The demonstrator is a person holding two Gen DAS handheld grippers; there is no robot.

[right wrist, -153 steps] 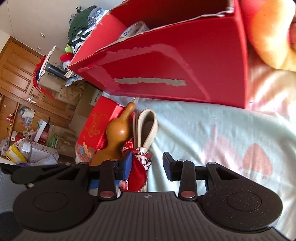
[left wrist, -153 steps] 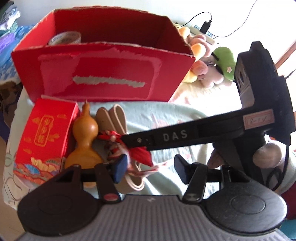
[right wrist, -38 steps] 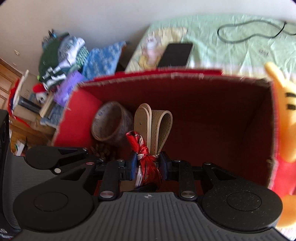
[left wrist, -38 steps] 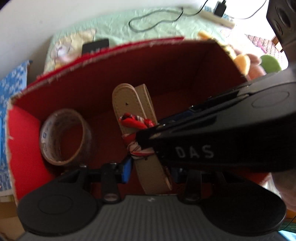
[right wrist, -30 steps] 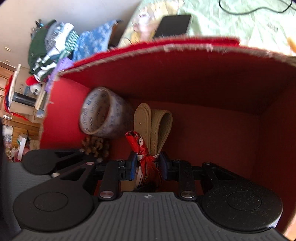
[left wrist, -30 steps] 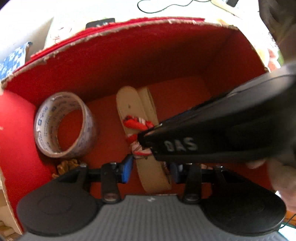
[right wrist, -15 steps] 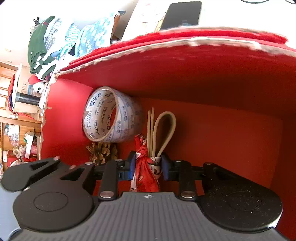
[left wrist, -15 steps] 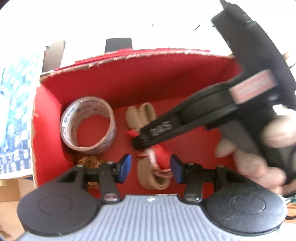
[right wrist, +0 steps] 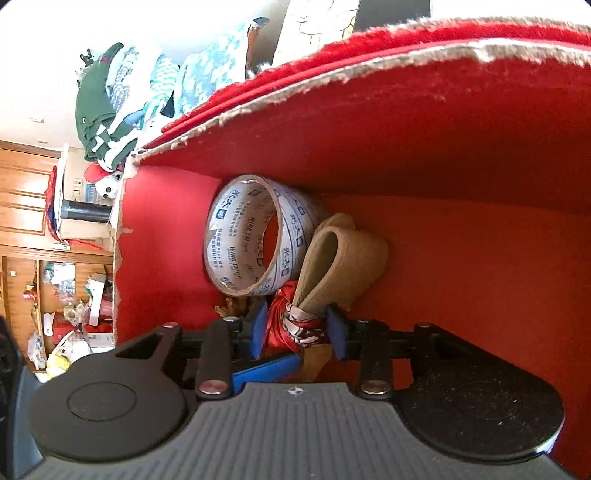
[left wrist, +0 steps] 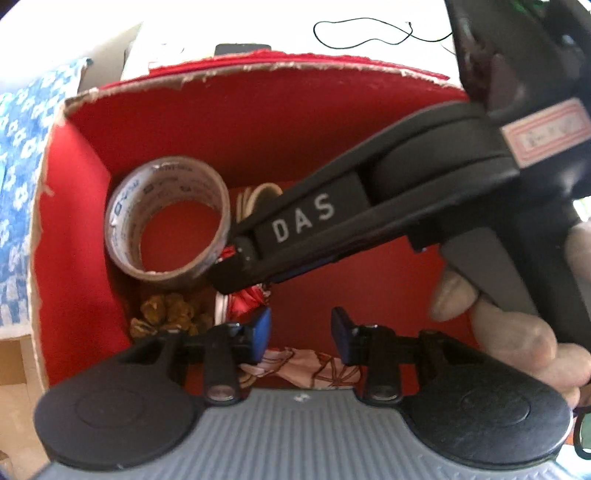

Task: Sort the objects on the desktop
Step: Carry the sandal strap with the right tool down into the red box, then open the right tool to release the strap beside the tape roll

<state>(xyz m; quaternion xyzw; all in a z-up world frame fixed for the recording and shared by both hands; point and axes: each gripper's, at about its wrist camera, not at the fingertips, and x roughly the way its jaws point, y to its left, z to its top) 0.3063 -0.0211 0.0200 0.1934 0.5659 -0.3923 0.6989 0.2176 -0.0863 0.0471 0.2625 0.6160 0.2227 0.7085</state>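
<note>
Red cardboard fills both views: the box point(left wrist: 280, 122) is open at the top, its edges torn and pale, and both tongs reach down into it. The right tongs point(right wrist: 297, 328) are clamped on the red patterned scarf point(right wrist: 291, 321) that is knotted around a folded beige belt point(right wrist: 340, 258); the blue pads press the knot from both sides. The belt loop stands up from the knot and leans toward the far wall of the box, just beside a roll of clear packing tape point(right wrist: 255, 236) with blue print on it. The tape roll lies in the left corner of the box, and the belt seems to touch its side. Under the roll, some brown pine cone point(left wrist: 166, 314) pieces lie on the box floor.

The left tongs point(left wrist: 301, 332) are apart and hold nothing; between their blue pads I see only the red floor, with a pale part of the scarf cloth just below them. In the left view the right tool crosses the box as a long black arm marked DAS, and a hand point(left wrist: 509, 332) grips its handle at the right side. Behind the box, a dark phone point(left wrist: 242, 48) and a black cable point(left wrist: 369, 35) lie on a light surface.
</note>
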